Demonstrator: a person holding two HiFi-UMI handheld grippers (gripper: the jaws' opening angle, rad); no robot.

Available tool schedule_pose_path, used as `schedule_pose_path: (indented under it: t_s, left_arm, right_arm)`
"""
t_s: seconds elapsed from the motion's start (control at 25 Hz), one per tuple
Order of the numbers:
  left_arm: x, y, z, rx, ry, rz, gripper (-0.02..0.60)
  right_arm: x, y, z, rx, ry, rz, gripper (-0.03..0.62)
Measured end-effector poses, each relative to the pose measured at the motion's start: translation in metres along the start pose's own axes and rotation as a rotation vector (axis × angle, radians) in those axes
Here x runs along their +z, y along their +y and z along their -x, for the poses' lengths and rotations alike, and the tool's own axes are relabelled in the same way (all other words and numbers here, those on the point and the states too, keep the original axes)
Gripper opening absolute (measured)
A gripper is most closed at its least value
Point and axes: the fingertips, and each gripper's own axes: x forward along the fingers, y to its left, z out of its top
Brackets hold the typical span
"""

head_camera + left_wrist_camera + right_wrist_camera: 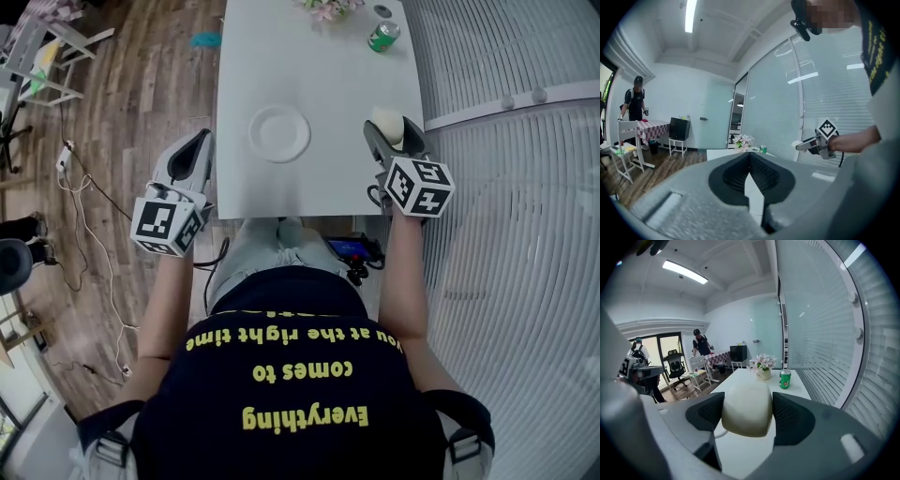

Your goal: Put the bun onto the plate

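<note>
Plate point(279, 132): on the table point(319, 84), midway across, toward my end.
Bun point(385, 120): between the jaws of my right gripper point(387, 133), right of the plate, apart from it.
Can point(383, 37): far right on the table, beside the flowers point(328, 7).
Left gripper point(200, 142): beyond the table's left edge.

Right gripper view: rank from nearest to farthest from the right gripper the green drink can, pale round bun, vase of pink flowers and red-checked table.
1. Pale round bun, clamped between the right gripper's pads.
2. Green drink can, ahead, slightly right.
3. Vase of pink flowers, beyond the can, left of it.
4. Red-checked table, far across the room, left.
</note>
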Motion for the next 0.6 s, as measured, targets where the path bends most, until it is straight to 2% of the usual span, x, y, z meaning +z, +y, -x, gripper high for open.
schedule_pose_path:
  t_s: [0.4, 0.6]
  left_arm:
    - [0.005, 0.016, 0.015, 0.079, -0.014, -0.004, -0.002]
    - [0.006, 0.030, 0.034, 0.126, -0.020, 0.007, -0.002]
  right_arm:
    - [0.006, 0.020, -0.014, 0.065, 0.011, 0.038, 0.330]
    - [0.011, 0.046, -0.024, 0.115, 0.016, 0.062, 0.330]
